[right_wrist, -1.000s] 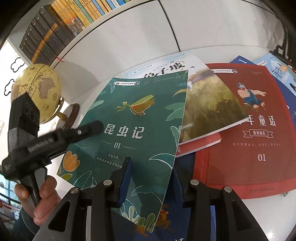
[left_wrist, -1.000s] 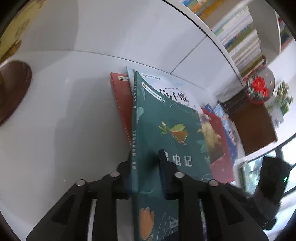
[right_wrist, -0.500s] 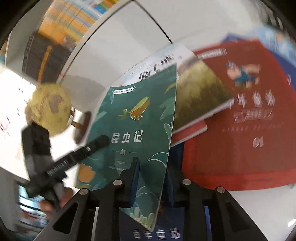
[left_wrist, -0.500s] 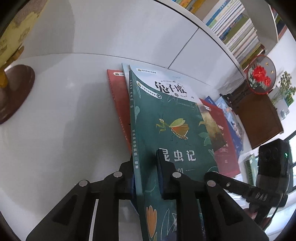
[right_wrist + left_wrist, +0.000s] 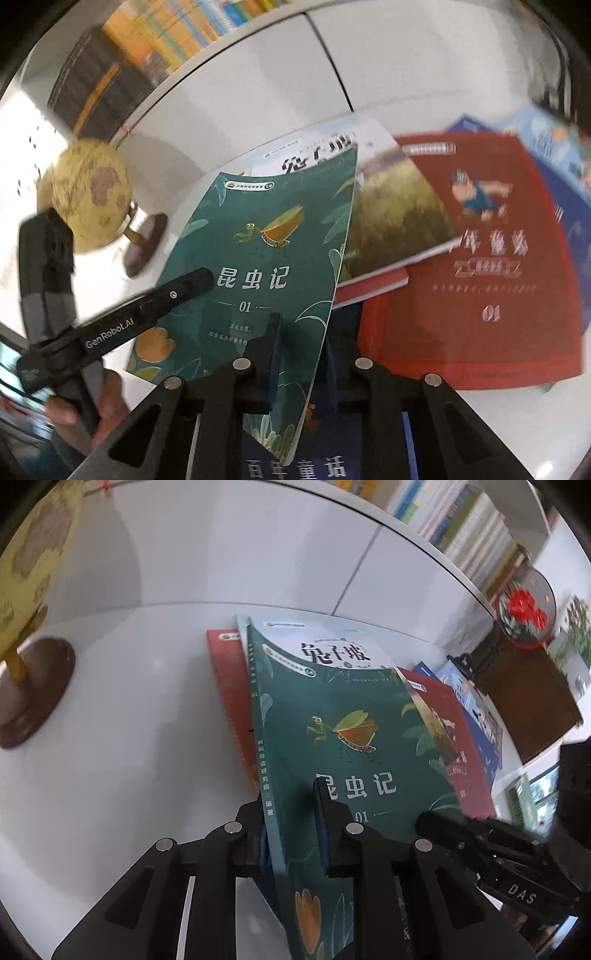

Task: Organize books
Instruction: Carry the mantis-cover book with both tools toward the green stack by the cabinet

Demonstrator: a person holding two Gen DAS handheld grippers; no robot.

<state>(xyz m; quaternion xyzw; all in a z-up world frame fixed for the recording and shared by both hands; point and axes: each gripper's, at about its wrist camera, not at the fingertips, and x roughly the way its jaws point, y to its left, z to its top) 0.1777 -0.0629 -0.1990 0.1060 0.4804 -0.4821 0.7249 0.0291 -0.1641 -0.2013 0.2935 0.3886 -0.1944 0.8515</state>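
The left gripper [image 5: 290,812] pinches the green book [image 5: 332,746] at its spine edge, one finger on the front cover and the other behind it, while the right gripper [image 5: 301,341] grips the same green book [image 5: 266,266] at the opposite, open edge, one finger pressed on the cover and the other under it. So the book is held between both tools, its front cover with a mantis drawing facing up and tilted, lifted above the other books spread on the white tabletop [image 5: 110,738]. Directly beneath its far end lies a white-covered book [image 5: 332,646] with black characters, partly hidden by the green one; in the right wrist view its lower half shows a grassy yellow picture [image 5: 391,206]. Under that sits a thin red book [image 5: 229,686], its edge peeking out on the left side. To the right lies a larger red book [image 5: 480,258] with a cartoon figure and "01" on its cover, and beyond it blue books [image 5: 554,147] overlap at the far right. A dark blue book [image 5: 332,443] lies under the grippers at the near edge. On the left of the tabletop stands a yellow globe [image 5: 88,192] on a brown base [image 5: 33,694]. Behind everything runs a white cabinet front [image 5: 240,554] with shelves of books [image 5: 461,528] above, and a round red flower ornament [image 5: 524,609] stands at the right on a dark stand.
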